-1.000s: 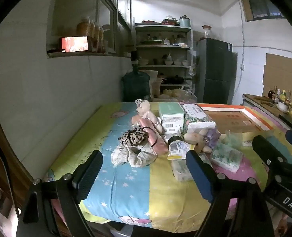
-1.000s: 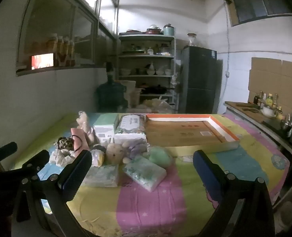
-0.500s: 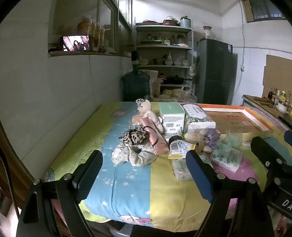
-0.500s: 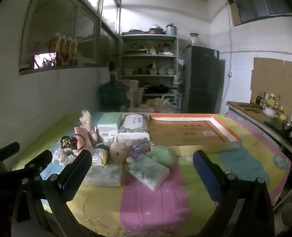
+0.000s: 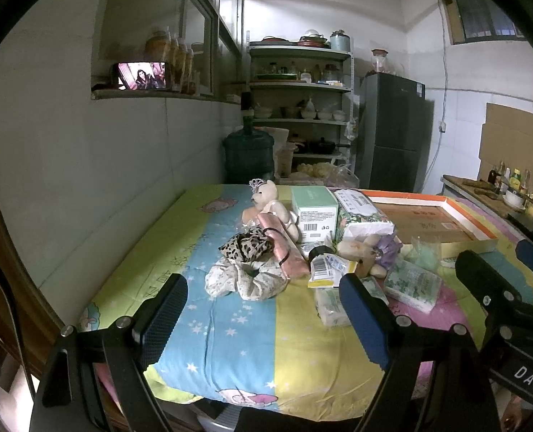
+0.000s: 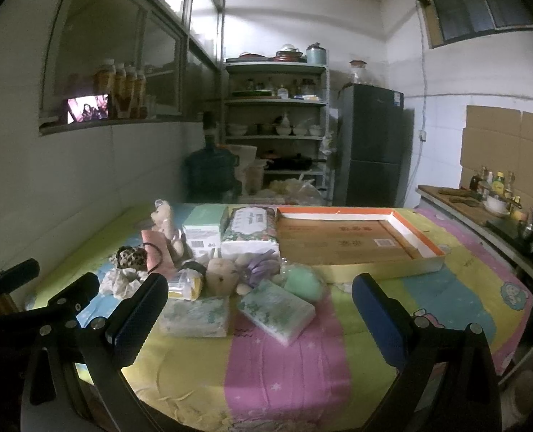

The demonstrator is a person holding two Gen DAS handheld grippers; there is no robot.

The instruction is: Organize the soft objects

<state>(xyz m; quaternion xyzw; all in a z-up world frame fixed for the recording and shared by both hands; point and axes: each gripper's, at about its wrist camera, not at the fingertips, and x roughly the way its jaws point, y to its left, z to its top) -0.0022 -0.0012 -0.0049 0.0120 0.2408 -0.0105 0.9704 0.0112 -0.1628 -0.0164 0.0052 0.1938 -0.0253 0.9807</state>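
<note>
A pile of soft things lies mid-table on a striped cloth: a white teddy bear (image 5: 266, 198), a leopard scrunchie (image 5: 246, 246), a pale floral scrunchie (image 5: 245, 280), a pink roll (image 5: 284, 248), a plush toy with purple ribbon (image 6: 227, 273), a green sponge (image 6: 300, 282) and tissue packs (image 6: 275, 309). A shallow orange-rimmed cardboard box (image 6: 356, 239) lies at the right. My left gripper (image 5: 263, 318) is open and empty, short of the scrunchies. My right gripper (image 6: 259, 318) is open and empty, near the tissue packs.
A green box (image 5: 315, 212) and a floral tissue pack (image 5: 360, 212) stand behind the pile. A wall runs along the left; a water jug (image 5: 248, 154), shelves (image 5: 299, 108) and a fridge (image 5: 392, 133) stand beyond the table. A counter (image 6: 482, 205) runs at the right.
Both views have shifted only slightly; the grippers stay open and the objects have not moved.
</note>
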